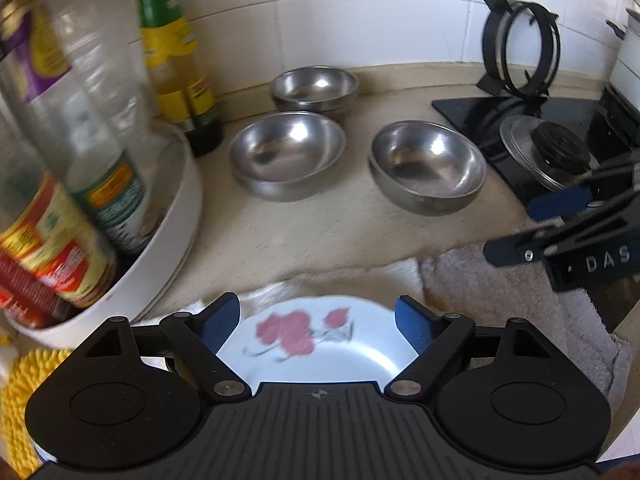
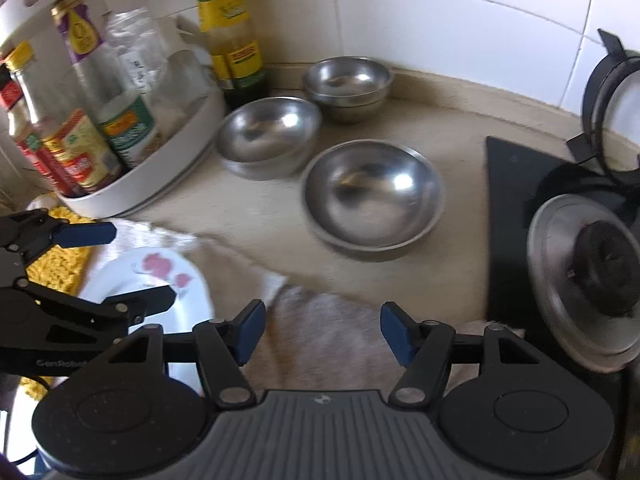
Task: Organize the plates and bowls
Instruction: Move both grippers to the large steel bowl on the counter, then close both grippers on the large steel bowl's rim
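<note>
A white plate with a red flower point(image 1: 312, 344) lies on cloth below my left gripper point(image 1: 318, 322), which is open and hovers over it; the plate also shows in the right wrist view point(image 2: 160, 276). Three steel bowls stand on the counter: a near right one point(image 1: 428, 166) point(image 2: 374, 196), a left one point(image 1: 286, 154) point(image 2: 268, 136), and a small stacked pair at the back point(image 1: 314, 88) point(image 2: 346, 82). My right gripper point(image 2: 322, 336) is open and empty above a grey towel point(image 2: 332, 328), to the right of the plate.
A white round caddy point(image 2: 160, 184) with several sauce bottles stands at the left. A tall green-labelled bottle point(image 2: 234, 32) stands by the wall. A black stove point(image 2: 508, 208) with a steel lid point(image 2: 580, 280) is at the right. A yellow mat point(image 1: 24, 400) lies at the near left.
</note>
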